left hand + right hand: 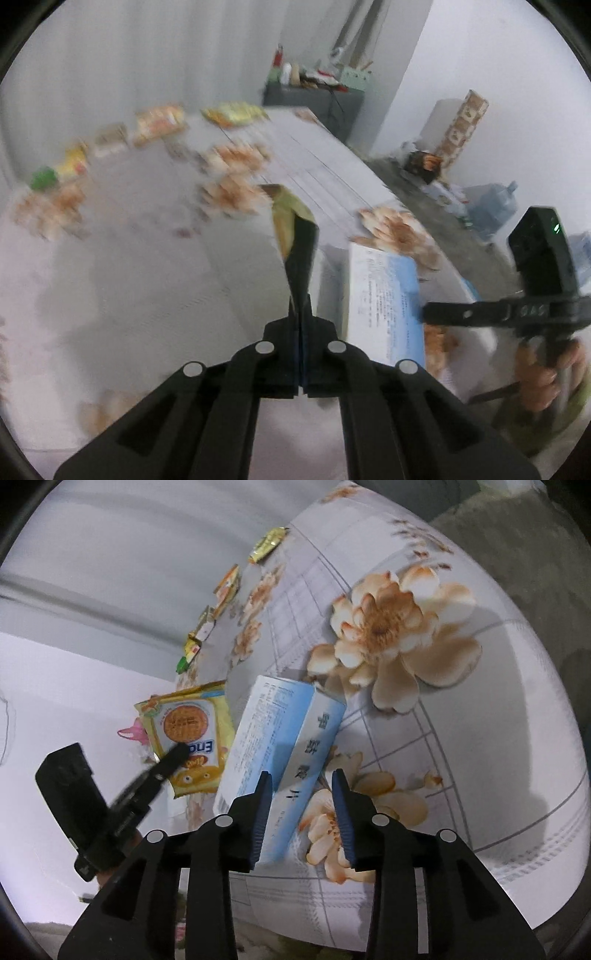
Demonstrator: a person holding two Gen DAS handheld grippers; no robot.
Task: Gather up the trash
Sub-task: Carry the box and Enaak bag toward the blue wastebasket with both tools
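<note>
My left gripper is shut on a yellow snack wrapper, held above the floral tablecloth. In the right wrist view the same wrapper shows a round biscuit picture, and the left gripper pinches its lower edge. A blue-and-white carton lies on the table; in the left wrist view the carton sits at right. My right gripper stands open over the carton's near end, and its pads do not press on the carton. A hand holds the right gripper at the right edge.
Several small wrappers lie along the table's far edge by the wall. A pink plastic piece shows behind the held wrapper. Beyond the table stand a cluttered grey cabinet and a water jug on the floor.
</note>
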